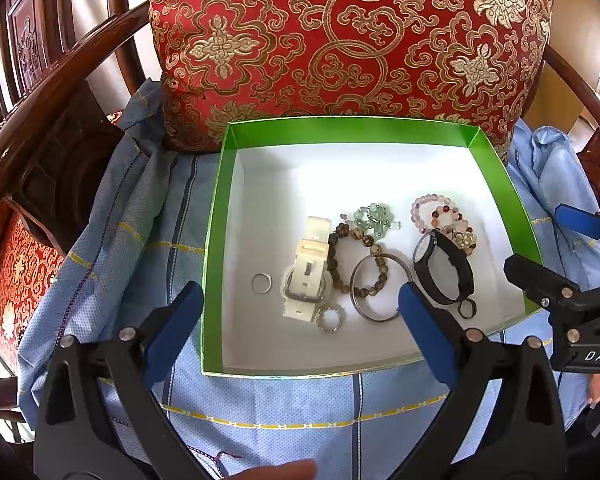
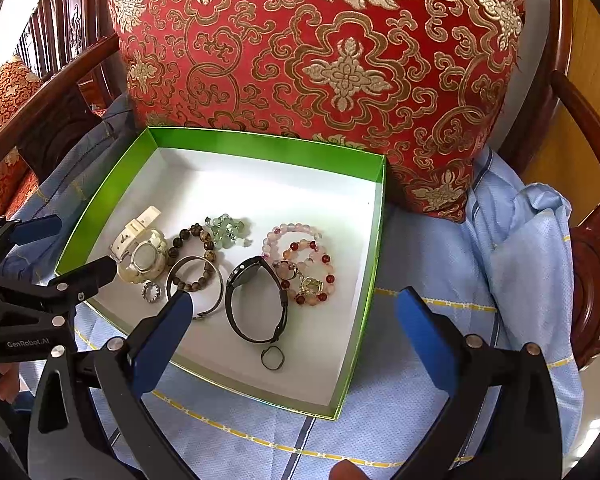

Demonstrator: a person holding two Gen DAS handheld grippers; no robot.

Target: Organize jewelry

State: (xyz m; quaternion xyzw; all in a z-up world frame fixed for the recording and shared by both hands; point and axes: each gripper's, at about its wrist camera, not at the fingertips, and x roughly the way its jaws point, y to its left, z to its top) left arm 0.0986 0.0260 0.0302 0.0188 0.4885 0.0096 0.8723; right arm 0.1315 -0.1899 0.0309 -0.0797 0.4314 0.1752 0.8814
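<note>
Here all the jewelry lies inside the green box (image 1: 220, 216) on the chair's cloth (image 1: 284, 408), bunched toward the box's near edge: white watch (image 1: 306, 268), black watch (image 1: 444, 268), bangle (image 1: 360, 304), brown beads (image 1: 340, 272), green beads (image 1: 374, 216), pink beads (image 1: 432, 204) and three rings. Both tools, left tool (image 1: 300, 316) and right tool (image 2: 292, 316), hover wide and hold nothing. This fits either sorting about to start within the box or gathering just ended. Any grasp would need narrow, careful pinching on the small rings.
</note>
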